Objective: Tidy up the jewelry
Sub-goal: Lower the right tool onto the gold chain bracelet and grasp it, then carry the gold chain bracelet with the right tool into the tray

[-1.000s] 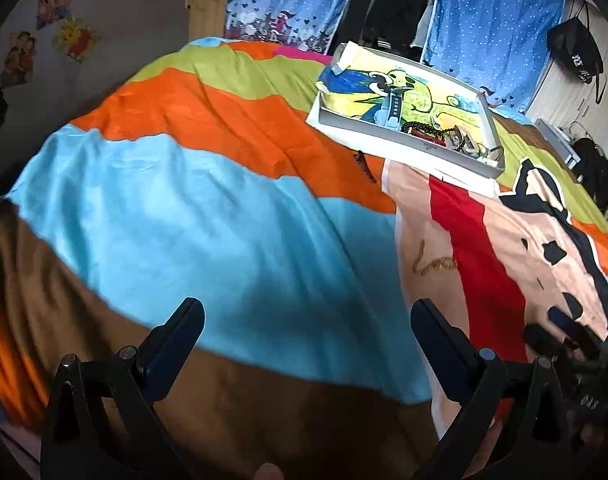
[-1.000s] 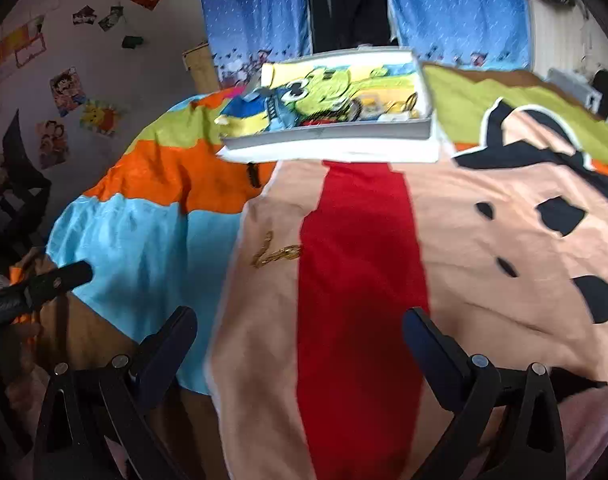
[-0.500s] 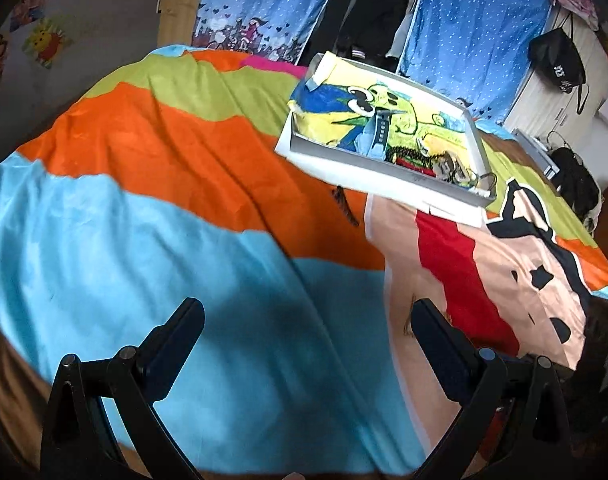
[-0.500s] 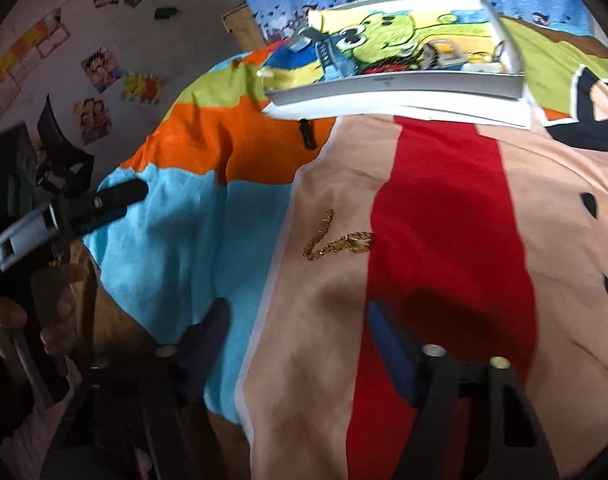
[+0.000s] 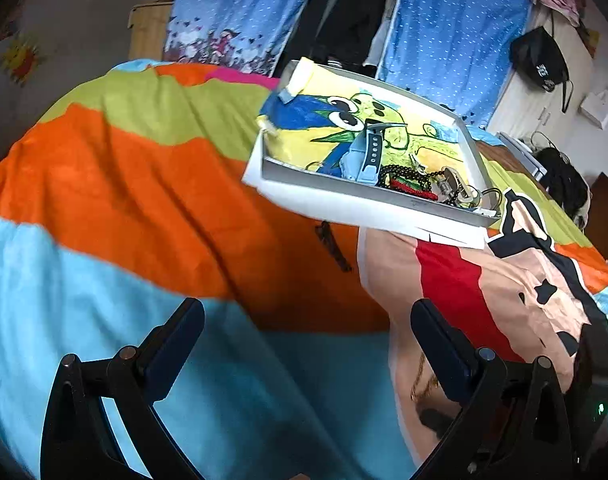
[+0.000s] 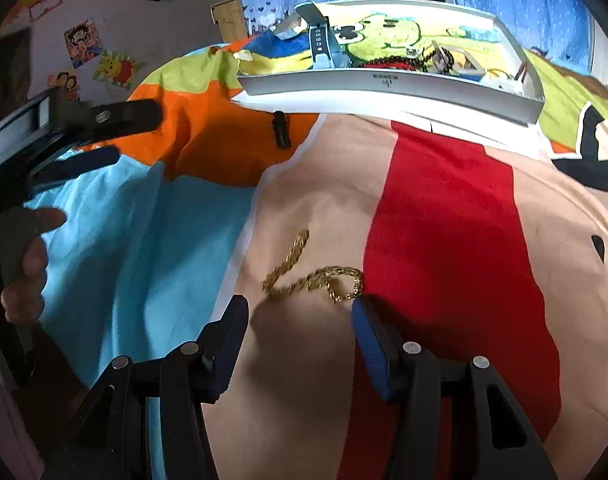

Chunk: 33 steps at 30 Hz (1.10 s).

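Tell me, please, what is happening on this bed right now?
A person is tidying jewelry with handheld tongs. The right tongs hang just short of a gold chain lying loose on the bedspread, jaws closing with nothing gripped yet. The left tongs hover open and empty. A white tray further back already holds a watch and beads.

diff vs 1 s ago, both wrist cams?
The right tool has come down close to the gold chain, and its jaws are closing, nothing between them yet. The left tool slid across the bedspread toward the tray, still wide open and empty. Chain, tray and its jewelry stayed put.
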### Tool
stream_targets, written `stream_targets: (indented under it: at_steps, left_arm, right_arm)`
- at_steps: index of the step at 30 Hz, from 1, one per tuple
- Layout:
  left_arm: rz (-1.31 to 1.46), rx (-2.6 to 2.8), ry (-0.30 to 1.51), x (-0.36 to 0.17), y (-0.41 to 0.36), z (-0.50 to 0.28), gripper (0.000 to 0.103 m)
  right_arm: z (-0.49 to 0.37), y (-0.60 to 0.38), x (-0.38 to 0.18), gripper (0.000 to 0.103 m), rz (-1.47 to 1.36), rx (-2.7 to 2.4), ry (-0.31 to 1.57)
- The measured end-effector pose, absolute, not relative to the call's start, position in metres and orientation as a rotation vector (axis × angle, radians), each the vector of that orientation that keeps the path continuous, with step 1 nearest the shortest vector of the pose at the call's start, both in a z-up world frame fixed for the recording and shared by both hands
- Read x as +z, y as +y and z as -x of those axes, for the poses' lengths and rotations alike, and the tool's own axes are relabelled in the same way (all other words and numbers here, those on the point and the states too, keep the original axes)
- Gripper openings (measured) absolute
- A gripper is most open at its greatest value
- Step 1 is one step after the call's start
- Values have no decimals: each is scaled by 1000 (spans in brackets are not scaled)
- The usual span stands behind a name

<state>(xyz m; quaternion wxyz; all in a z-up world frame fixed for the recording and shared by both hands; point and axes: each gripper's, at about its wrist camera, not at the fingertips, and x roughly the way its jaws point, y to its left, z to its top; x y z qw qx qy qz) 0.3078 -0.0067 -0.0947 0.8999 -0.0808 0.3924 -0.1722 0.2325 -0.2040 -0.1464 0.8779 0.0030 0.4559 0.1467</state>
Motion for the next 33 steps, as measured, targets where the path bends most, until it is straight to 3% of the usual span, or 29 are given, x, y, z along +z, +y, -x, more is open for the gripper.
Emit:
stream_targets:
  at_steps: [3,7,9,12,15,18,23,27,33]
  left_arm:
    - [135,-388,800,-100,-16,-326,101]
    - [95,-431,782,-108,-28,-348,99]
    - [85,-457,777,-112,-32,-355,95]
    - [88,-507,785,-121,-39,-372,82]
    - [88,-541,792,-129,-44,-383,75]
    - [78,-553,810,-138,-49,-392,69]
    - [59,-544,854,-149,-55,-402,50]
    - [39,-540,871,-155,-60,-405,45]
    - [34,-498,908,-165,-60,-414,27]
  right_arm:
    - [-233,-199,-151,52,34,292,913]
    - [-239,-198,-154,36,55,266,890]
    - [-242,-203,-155,35,36,264,889]
    - [-248,-201,-155,19,62,238,874]
    - [-257,-208,-156,15,22,241,875]
    - [-263,-207,-156,15,28,240,865]
    - [-272,-206,-154,16,10,248,844]
    - [-287,-212,-152,16,-41,245,827]
    - [-319,-223,-161,16,-142,236,853]
